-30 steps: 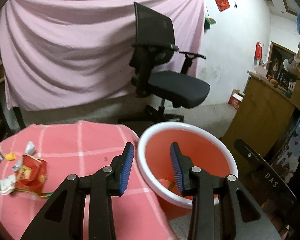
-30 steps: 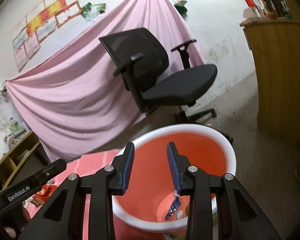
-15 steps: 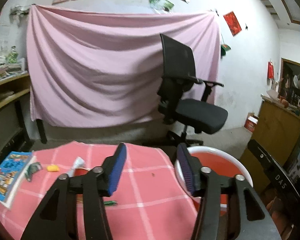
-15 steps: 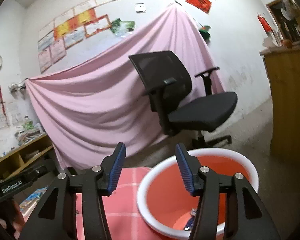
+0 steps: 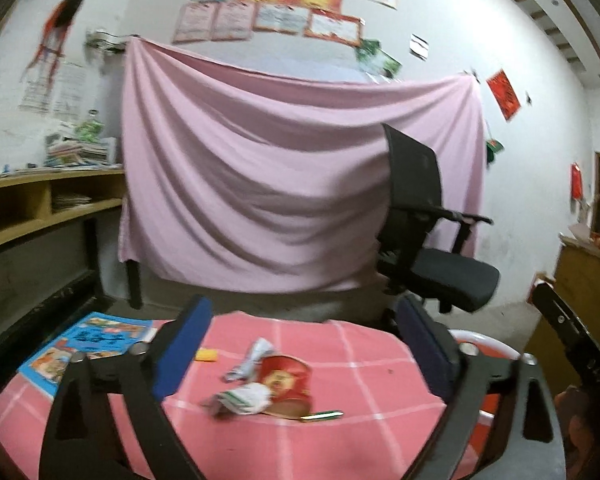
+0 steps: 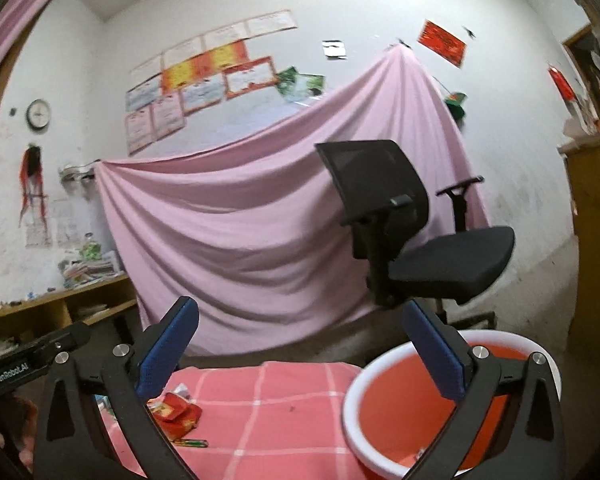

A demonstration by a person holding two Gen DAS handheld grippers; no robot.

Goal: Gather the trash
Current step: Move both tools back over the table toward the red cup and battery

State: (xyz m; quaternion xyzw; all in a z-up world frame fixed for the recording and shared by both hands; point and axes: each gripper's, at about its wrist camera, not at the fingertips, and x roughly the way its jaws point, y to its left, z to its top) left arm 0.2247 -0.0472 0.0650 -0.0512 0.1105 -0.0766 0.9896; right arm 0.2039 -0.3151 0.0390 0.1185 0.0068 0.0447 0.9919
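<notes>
Lying beyond the spread, empty left tool (image 5: pixel 306 346): red carton (image 5: pixel 286 379).

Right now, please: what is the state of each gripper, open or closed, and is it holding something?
Left gripper: open wide, holding nothing, above the pink tablecloth.
Right gripper: open wide, holding nothing, near the red bucket.

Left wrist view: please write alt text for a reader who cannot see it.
An open left gripper hangs over a pink checked tablecloth with trash between its fingers: a crushed red carton, crumpled paper and a yellow scrap. A blue book lies left; a red bucket shows at right.
</notes>
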